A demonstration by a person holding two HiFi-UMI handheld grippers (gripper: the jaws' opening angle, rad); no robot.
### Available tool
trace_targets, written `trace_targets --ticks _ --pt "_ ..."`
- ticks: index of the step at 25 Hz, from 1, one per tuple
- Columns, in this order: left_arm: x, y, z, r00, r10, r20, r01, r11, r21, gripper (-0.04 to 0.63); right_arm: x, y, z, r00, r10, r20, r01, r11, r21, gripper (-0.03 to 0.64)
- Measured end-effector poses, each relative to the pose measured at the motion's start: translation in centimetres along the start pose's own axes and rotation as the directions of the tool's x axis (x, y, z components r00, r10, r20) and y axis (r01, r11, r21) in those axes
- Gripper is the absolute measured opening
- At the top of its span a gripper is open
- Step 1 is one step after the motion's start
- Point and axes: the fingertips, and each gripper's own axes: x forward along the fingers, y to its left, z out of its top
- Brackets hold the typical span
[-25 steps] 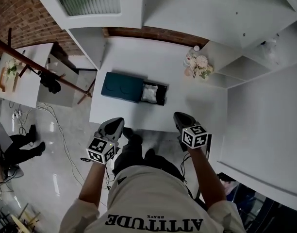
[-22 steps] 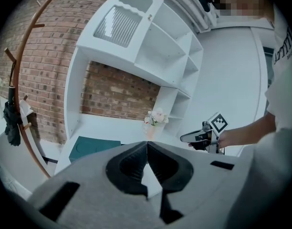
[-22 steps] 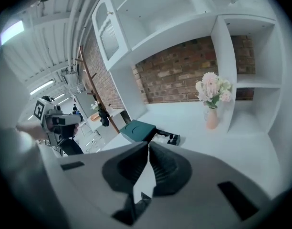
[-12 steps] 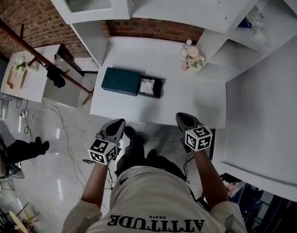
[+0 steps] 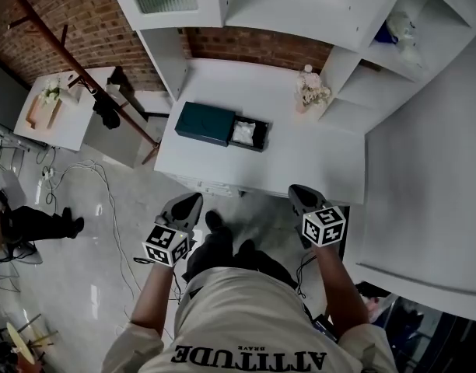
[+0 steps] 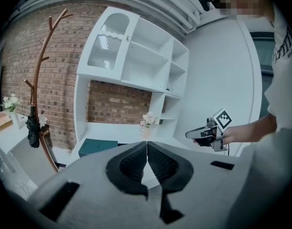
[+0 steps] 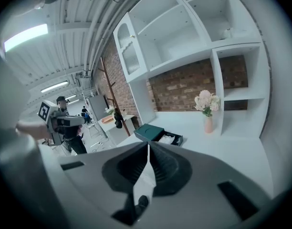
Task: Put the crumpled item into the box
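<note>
A dark teal box (image 5: 206,122) lies on the white table (image 5: 300,158), with its black tray (image 5: 261,136) slid out on its right. The white crumpled item (image 5: 244,132) rests inside that tray. Both grippers hang off the table, in front of its near edge, over the floor. My left gripper (image 5: 189,201) is shut with nothing between its jaws (image 6: 147,149). My right gripper (image 5: 299,193) is shut and empty too (image 7: 148,157). The right gripper view shows the box (image 7: 148,131) and the item (image 7: 171,138) well ahead.
A vase of flowers (image 5: 310,89) stands at the table's back right, beside white shelves (image 5: 382,68). A coat rack (image 5: 82,76) and a side table (image 5: 55,111) are at the left. Cables (image 5: 98,200) trail on the floor.
Both grippers have drawn back from the table's near edge and risen a little. The table and box now lie farther off. The jaws stayed shut.
</note>
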Motion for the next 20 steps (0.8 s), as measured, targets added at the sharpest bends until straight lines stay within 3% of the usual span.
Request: trace_targets --ticks 13,20 --pt "-5.1 1.1 0.9 0.999 -0.022 0.040 0.021 1.000 0.013 0.028 -2.1 5.1 1.5 0.997 -0.052 0.061 0.055 0.997 -0.053 0.035" --pt "-7.3 3.0 1.5 0.997 -0.071 0.037 0.069 0.996 0.049 0.028 -2.6 7.8 3.0 0.987 -0.114 0.111 0.117 0.993 -0.018 0.035"
